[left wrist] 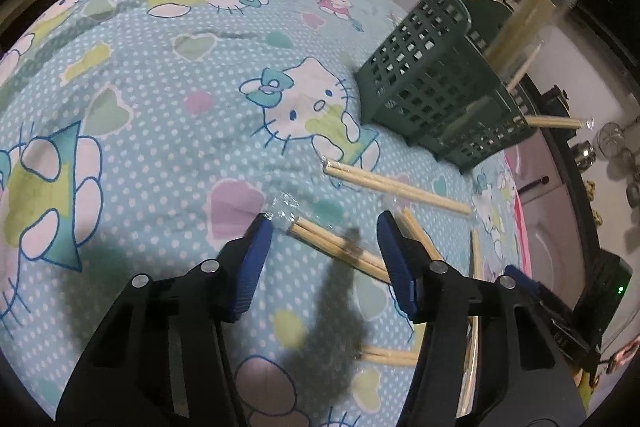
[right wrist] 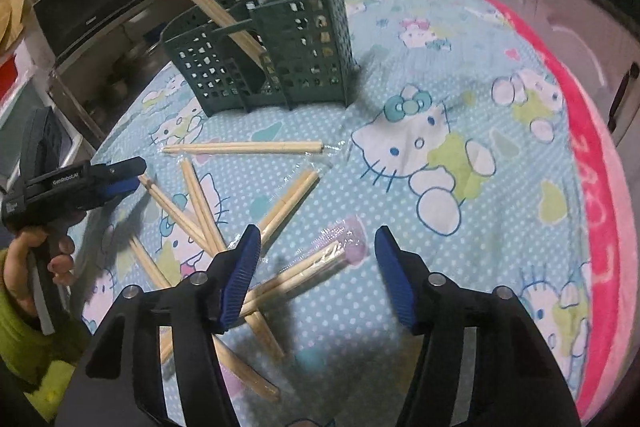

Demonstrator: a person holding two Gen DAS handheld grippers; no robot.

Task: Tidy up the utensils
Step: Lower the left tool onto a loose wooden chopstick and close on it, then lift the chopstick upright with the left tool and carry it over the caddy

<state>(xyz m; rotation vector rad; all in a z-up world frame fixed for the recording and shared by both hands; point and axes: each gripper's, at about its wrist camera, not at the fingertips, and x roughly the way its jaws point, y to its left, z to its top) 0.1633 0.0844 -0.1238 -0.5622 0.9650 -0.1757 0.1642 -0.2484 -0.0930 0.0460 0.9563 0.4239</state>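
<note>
**Currently: both grippers open above wrapped chopsticks**

Left wrist view: the left gripper [left wrist: 324, 227] has its jaws spread apart and holds nothing. A wrapped chopstick pair [left wrist: 340, 247] lies on the patterned cloth [left wrist: 160, 107] between the fingertips. Another pair [left wrist: 396, 189] lies just beyond. The green basket [left wrist: 436, 87] stands further off, with chopsticks [left wrist: 516, 27] leaning inside.

Right wrist view: the right gripper [right wrist: 318, 243] is likewise spread and empty, above a wrapped pair [right wrist: 308, 269]. Loose pairs [right wrist: 244, 147] lie scattered near the green basket [right wrist: 272, 47]. The left gripper [right wrist: 120, 179] is at the left edge.
</note>
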